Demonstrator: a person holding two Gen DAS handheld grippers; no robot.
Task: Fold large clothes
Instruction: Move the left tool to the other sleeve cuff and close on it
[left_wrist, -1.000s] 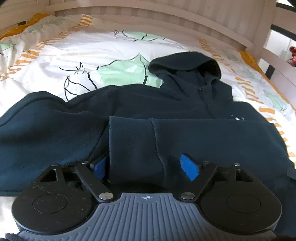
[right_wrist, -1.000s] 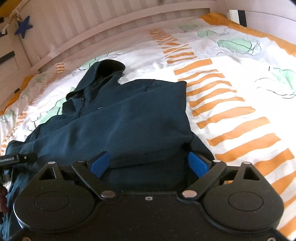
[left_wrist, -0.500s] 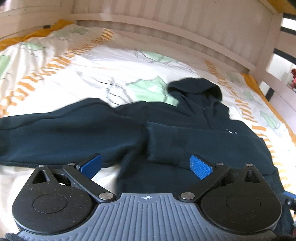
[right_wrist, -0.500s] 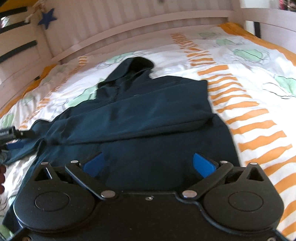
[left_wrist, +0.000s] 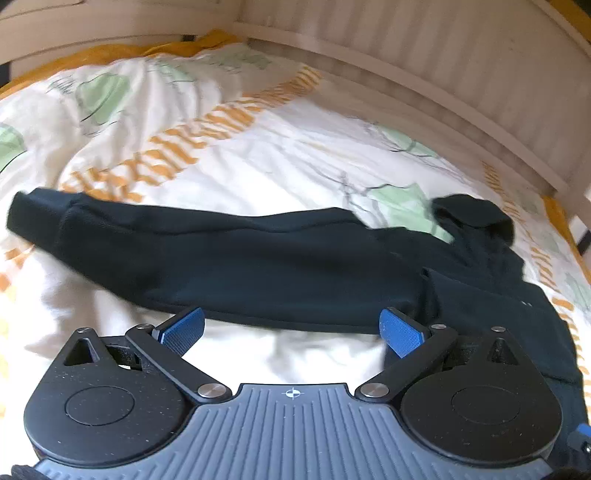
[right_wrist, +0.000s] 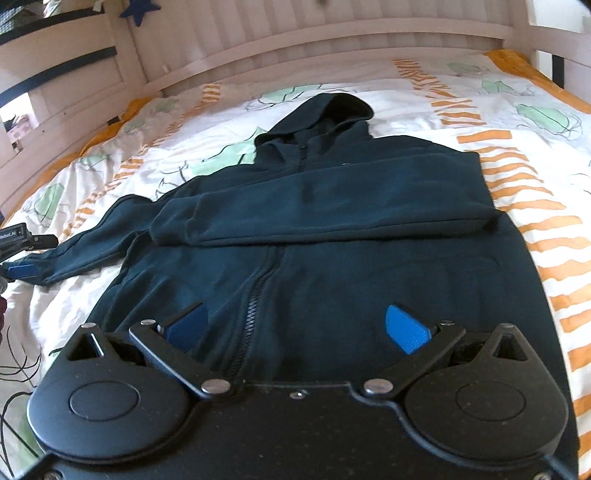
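**Hoodie half folded, one sleeve left to bring in**

Hoodie (right_wrist: 332, 229), dark navy with a front zip, lies face up on the bed (right_wrist: 517, 110), hood (right_wrist: 332, 110) pointing toward the slatted headboard (right_wrist: 295, 33). One sleeve (right_wrist: 295, 210) is already laid straight across the chest, its cuff ending just short of the opposite edge of the body; that placement narrows the garment so the later folds can stack neatly. The other sleeve (left_wrist: 207, 258) stretches out sideways over the patterned duvet (left_wrist: 258, 155), flat and nearly straight, its cuff (left_wrist: 33, 214) well out from the body.

The left gripper (left_wrist: 291, 328) hangs just above the lower edge of this outstretched sleeve, jaws spread wide and holding nothing, with bare duvet showing between the blue pads (left_wrist: 183, 326). It seems positioned along the sleeve's length in order to pick a grasp point, probably nearer the cuff, since lifting there would let the whole sleeve swing across in one motion.

The right gripper (right_wrist: 295, 328) sits low over the hem area, straddling the zipper (right_wrist: 255, 306), jaws likewise wide apart and empty. Waiting there keeps it ready to pin the body, so that the fleece does not drag when the sleeve is pulled. The thick fabric should hold its crease poorly, so the fold will likely need pressing down.
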